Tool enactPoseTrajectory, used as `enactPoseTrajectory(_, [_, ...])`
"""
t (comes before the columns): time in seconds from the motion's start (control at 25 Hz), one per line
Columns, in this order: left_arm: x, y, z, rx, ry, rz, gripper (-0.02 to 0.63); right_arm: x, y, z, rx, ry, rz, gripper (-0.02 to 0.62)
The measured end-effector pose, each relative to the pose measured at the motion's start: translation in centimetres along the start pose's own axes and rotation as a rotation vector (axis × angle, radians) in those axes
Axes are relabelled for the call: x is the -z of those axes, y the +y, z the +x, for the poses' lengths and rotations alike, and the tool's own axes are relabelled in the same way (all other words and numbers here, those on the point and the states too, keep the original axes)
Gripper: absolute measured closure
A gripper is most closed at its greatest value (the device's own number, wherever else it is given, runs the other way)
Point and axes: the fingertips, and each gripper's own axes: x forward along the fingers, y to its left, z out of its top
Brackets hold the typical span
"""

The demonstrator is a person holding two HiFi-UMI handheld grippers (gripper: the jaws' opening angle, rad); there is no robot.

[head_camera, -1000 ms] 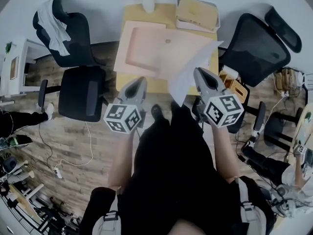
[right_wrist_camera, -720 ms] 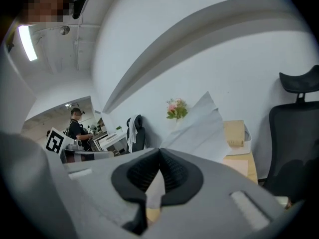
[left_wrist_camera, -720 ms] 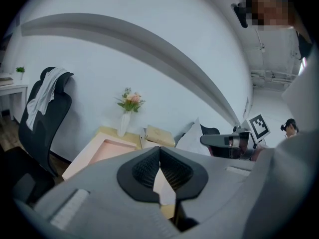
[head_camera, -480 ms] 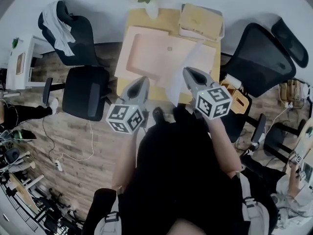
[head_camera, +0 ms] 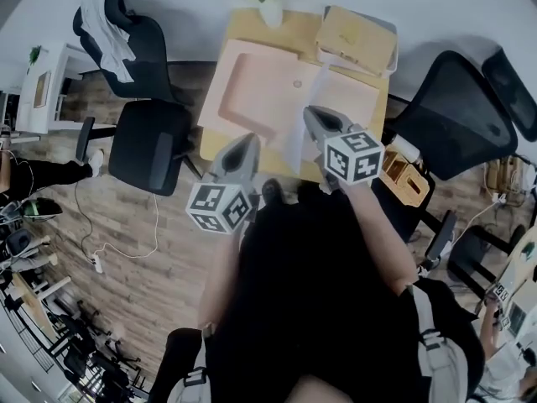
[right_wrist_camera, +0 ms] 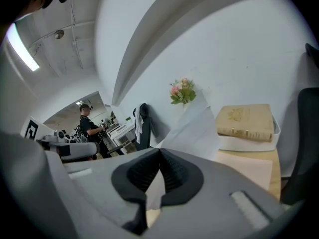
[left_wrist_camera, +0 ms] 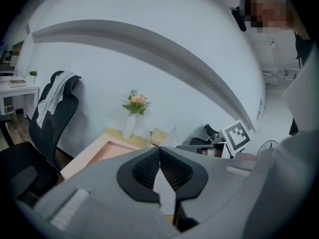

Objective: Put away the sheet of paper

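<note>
The white sheet of paper (head_camera: 294, 145) hangs from my right gripper (head_camera: 309, 112), whose pads are shut on its edge, over the near right part of the wooden table (head_camera: 243, 25). In the right gripper view the paper (right_wrist_camera: 197, 126) rises past the closed jaws of the right gripper (right_wrist_camera: 158, 158) toward the wall. My left gripper (head_camera: 245, 138) is just off the table's near edge, left of the sheet. Its pads meet with nothing seen between them. In the left gripper view, a strip of the paper (left_wrist_camera: 164, 195) shows behind and below the shut left gripper (left_wrist_camera: 159, 156).
A pink tray (head_camera: 220, 82) covers most of the table. At the back are a vase of flowers (head_camera: 270, 7) and a beige book on a white tray (head_camera: 357, 34). Black office chairs stand left (head_camera: 151, 145) and right (head_camera: 457, 116). A person (right_wrist_camera: 87, 123) stands far off.
My right gripper has carried the paper left and lower, in over the table. The left gripper has edged slightly forward. Both stay shut.
</note>
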Motion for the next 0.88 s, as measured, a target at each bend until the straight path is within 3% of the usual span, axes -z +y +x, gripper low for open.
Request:
enactPoseTrajectory(0.36, [0.9,0.1,1.2,-0.091,-0.014,-0.045,0.597,2.0,-3.5,2.7,-0.026,0.077,0.034,0.592])
enactPoseTrajectory(0.88, [2.2,-1.6,3.5,-0.074,0.056,-0.022,0.597,5.0,-10.7,1.0,0.084,0.096,0.148,0.592])
